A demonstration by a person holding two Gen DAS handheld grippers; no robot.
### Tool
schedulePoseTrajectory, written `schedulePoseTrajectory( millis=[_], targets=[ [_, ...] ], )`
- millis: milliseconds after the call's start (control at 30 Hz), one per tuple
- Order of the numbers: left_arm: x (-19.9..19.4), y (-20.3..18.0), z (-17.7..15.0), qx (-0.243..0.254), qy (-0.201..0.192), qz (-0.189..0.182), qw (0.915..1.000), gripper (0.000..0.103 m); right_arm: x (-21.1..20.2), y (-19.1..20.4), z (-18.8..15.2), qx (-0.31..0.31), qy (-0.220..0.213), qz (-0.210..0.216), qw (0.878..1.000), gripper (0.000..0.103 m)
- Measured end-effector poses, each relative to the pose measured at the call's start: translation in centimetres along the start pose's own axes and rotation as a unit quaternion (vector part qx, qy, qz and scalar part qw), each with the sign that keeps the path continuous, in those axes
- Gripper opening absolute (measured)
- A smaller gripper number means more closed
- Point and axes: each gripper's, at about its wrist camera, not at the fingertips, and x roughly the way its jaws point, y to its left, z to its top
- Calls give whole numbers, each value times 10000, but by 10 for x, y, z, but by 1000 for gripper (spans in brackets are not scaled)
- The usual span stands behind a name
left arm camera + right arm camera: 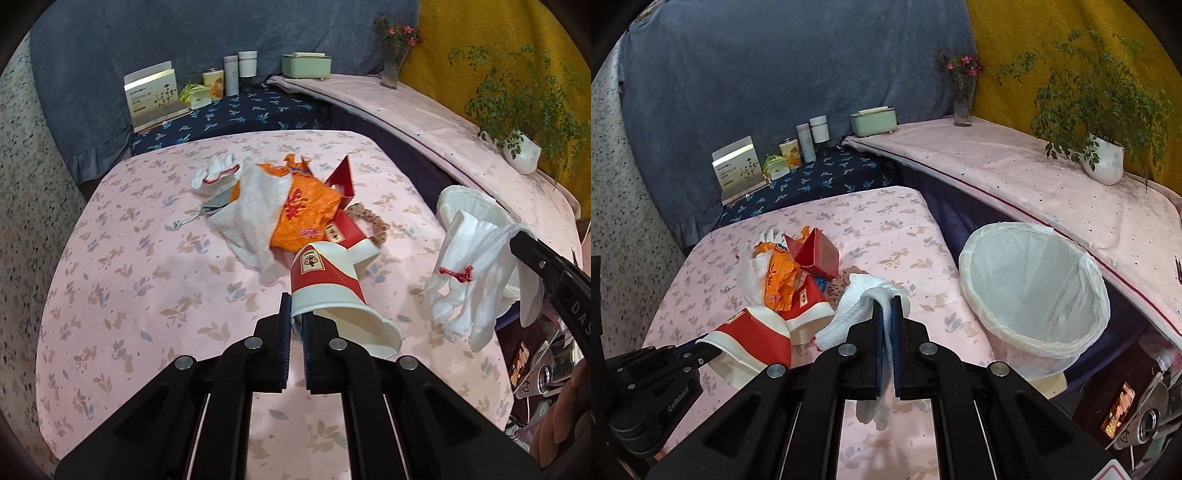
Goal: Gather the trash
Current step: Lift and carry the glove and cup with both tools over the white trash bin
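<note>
left gripper [296,325]: lower centre of the left wrist view, jaws pressed together on the rim wall of a paper cup [325,284]; one pad sits inside the mouth, the other outside.
paper cup: red and white, lifted off the cloth and tipped with its base away from the camera. Likely light and thin-walled; the rim already looks squashed, so the pinch probably dents it rather than slipping. A rim grip seems adequate for so light a thing.
right gripper [886,314]: lower centre of the right wrist view, jaws closed on a white glove [857,299].
white glove: soft knit, limp. It drapes over both sides of the jaws and its fingers hang below in the left wrist view's right side. No breakage risk; the loose ends may snag on a rim when dropped.
bin [1034,288]: lined with a pale bag, right of centre in the right wrist view, just beside the table edge, mouth tilted toward the camera. It appears empty.
table [129,295]: pink leaf-print cloth, filling the middle of both views.
remaining pile: mid-frame, beyond the cup: a second paper cup [364,251] on its side, orange wrapper [299,210], white cloth [255,214], red box [341,181], another glove [214,173]. The wrapper probably crinkles and slides; the cloth is best pinched at a fold.
far shelf: boxes, tins and a vase at the upper frame, well apart from the pile.
</note>
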Motion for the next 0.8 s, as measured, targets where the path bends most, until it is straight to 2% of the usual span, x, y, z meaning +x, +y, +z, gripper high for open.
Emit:
schedulePoseTrajectory(
  millis=[433,800],
  targets=[
    [-2,-51,22,367,-111,-339,9987,5,-11,-47,20,297,-280,-280,9988,4],
    [16,-122,52,817,-197,-716,9939,5,-8,-115,32,690,-382,-800,9937,4]
  ],
)
